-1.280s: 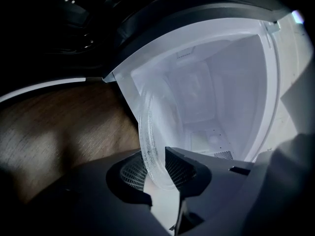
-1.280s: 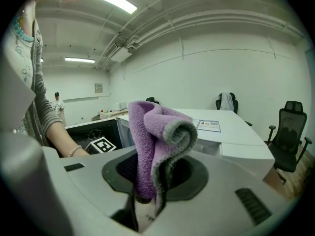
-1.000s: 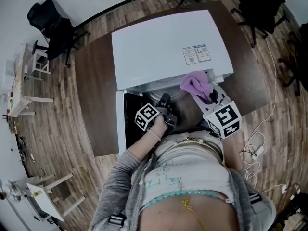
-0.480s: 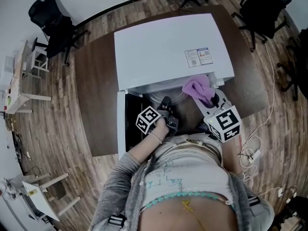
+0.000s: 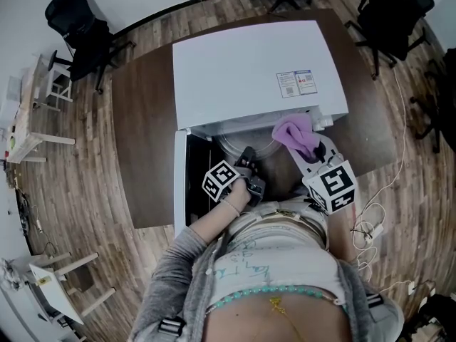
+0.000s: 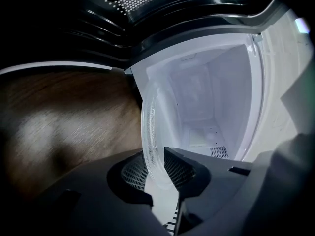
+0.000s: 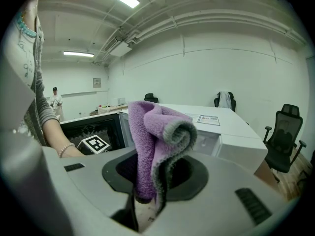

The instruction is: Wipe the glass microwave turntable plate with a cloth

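One plate (image 6: 146,132) rim sits clamped in left tongs (image 6: 160,167).

all three views, one overhead, share the microwave (image 5: 249,70).

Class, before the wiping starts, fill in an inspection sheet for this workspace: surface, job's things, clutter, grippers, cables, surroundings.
Surface: dark brown table bearing a white microwave, door open.
Job's things: glass turntable plate at the microwave's mouth; purple cloth, bunched.
Clutter: nothing seen.
Grippers: left gripper shut on the plate's rim; right gripper shut on the cloth.
Cables: white cable loose on the floor, right of the table.
Surroundings: black office chairs, wood floor.
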